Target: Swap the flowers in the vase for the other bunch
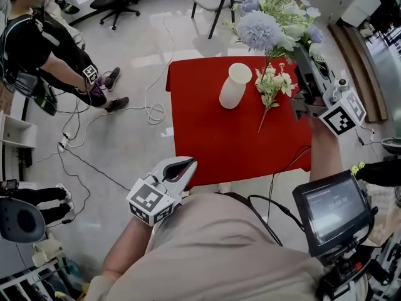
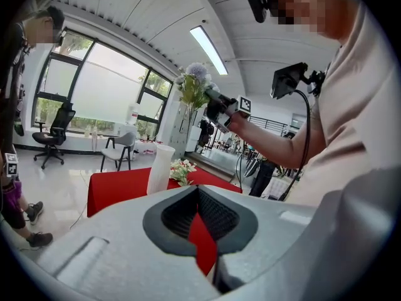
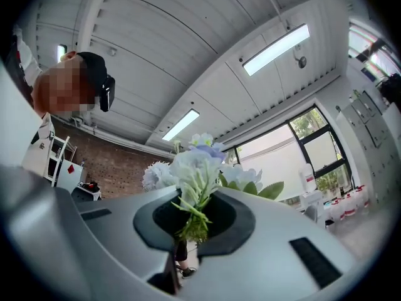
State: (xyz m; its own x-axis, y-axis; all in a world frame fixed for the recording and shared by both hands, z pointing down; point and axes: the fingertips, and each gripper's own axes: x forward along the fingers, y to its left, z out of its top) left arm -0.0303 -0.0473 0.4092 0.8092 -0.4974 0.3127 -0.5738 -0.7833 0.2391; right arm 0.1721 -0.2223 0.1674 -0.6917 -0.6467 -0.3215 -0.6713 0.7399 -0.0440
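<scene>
**Old bunch out of the vase: setting it down without upsetting anything**

The red table (image 1: 207, 137) carries everything the task needs, and most of its near half is bare. The large lavender-and-white bunch (image 1: 260, 30) is held in the air above the table's far right corner. The vase is empty, so this is judged to be the bunch taken out of it.

The white vase (image 1: 235, 86) stands upright near the middle of the far edge, with nothing in its mouth. The small white bunch (image 1: 270, 83) lies flat just to the right of the vase, its stem pointing toward the near edge.

The right gripper (image 3: 188, 231) is clenched on the green stems of the large bunch, with the blooms fanning out beyond the jaws. The left gripper (image 2: 200, 231) is held off the near left corner. Its jaws are closed with nothing between them, and only the red cloth shows through the slit.

The step in hand appears to be putting the old bunch aside.
- The grasp should be kept firm until the stems rest on a surface, because the heavy heads could pivot in the jaws.
- The bunch is best carried wide of the vase, which looks tall and easily tipped.
- It should be laid well apart from the small bunch, so that bunch's stem stays free for pickup.
- The vase could be steadied with the idle left gripper.
</scene>
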